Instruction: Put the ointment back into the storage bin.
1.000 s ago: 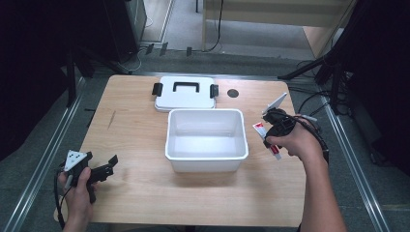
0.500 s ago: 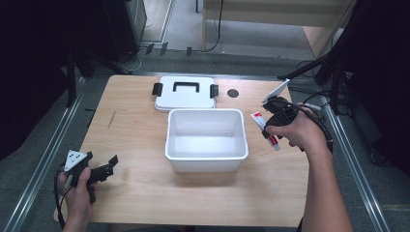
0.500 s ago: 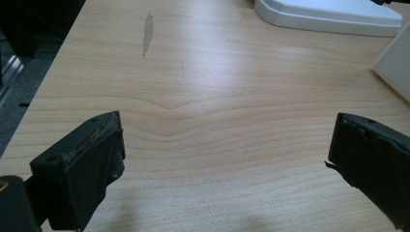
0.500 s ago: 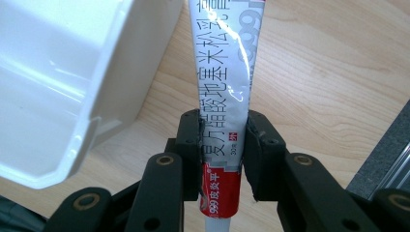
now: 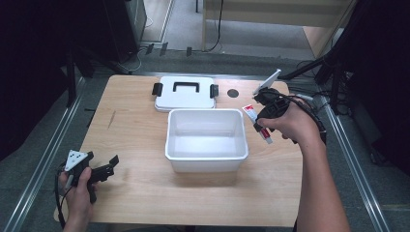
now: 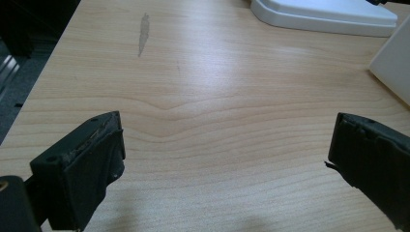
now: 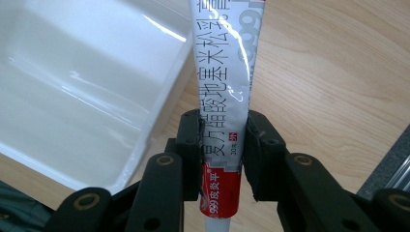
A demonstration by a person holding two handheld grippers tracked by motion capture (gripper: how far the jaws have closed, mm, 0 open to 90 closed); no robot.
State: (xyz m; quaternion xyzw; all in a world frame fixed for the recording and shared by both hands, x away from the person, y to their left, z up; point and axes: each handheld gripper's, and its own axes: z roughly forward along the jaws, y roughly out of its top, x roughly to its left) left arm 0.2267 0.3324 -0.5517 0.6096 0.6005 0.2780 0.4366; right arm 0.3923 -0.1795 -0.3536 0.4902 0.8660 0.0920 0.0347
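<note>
- The right tool (image 7: 223,145) pinches a red-and-white ointment tube (image 7: 222,92) above the counter (image 5: 130,125), just right of the open white bin (image 5: 207,155).
- Best practice: clear the rim, centre, then release.
- The left tool (image 6: 227,159) rests spread, empty.

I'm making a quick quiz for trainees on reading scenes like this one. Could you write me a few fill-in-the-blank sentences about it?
1. The right tool is shut on a ____ with red and white print.
2. The white bin in the middle of the table holds ____.
3. The white lid lies flat on the table on the ____ side of the bin.
4. The left tool has its jaws ____ over bare wood.

Missing words: tube; nothing; far; open
</note>
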